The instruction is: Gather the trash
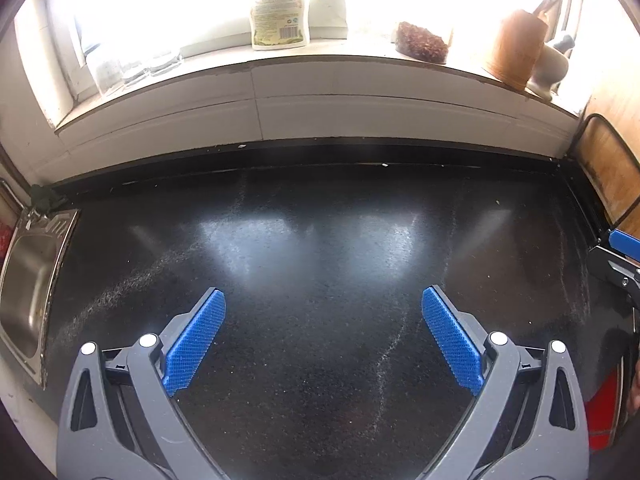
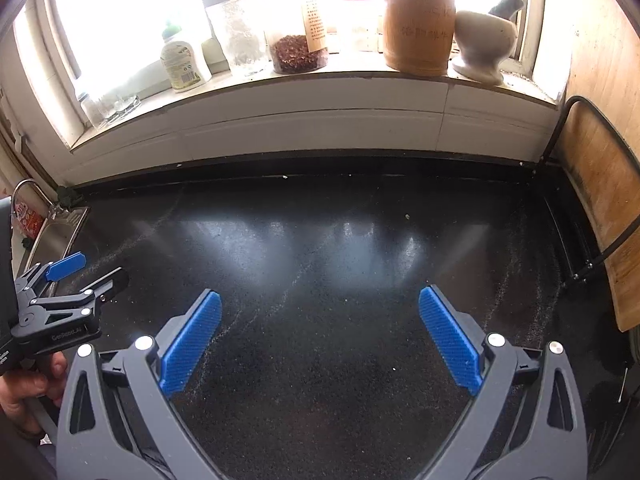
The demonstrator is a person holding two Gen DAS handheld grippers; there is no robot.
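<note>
Left gripper (image 1: 323, 300): blue-padded fingers spread wide, nothing between them — held low above the counter.
Right gripper (image 2: 320, 298): fingers likewise spread apart and empty, over the same counter.
Counter (image 1: 320, 248): black speckled surface, glossy with window glare, faint pale streaks across it.
Trash: no distinct piece can be made out; only small pale specks show, e.g. a crumb (image 2: 407, 216) toward the back of the counter and a white fleck (image 1: 385, 165) on the rear ledge.
Sink (image 1: 28, 280): steel basin set at the counter's left end.
Windowsill (image 2: 280, 76): carries a detergent bottle (image 2: 184, 62), a jar of dried red flakes (image 2: 298, 50), a wooden utensil holder (image 2: 418, 28) and a white mortar with pestle (image 2: 482, 42).
Cutting board (image 2: 600, 200): wooden, leaning upright in a black wire rack at the right wall.
Hand (image 2: 28, 388): grips the left gripper's handle — seen at the lower left of the right wrist view.
Red item (image 1: 604, 412): partly visible at the lower right edge; cannot be identified.
</note>
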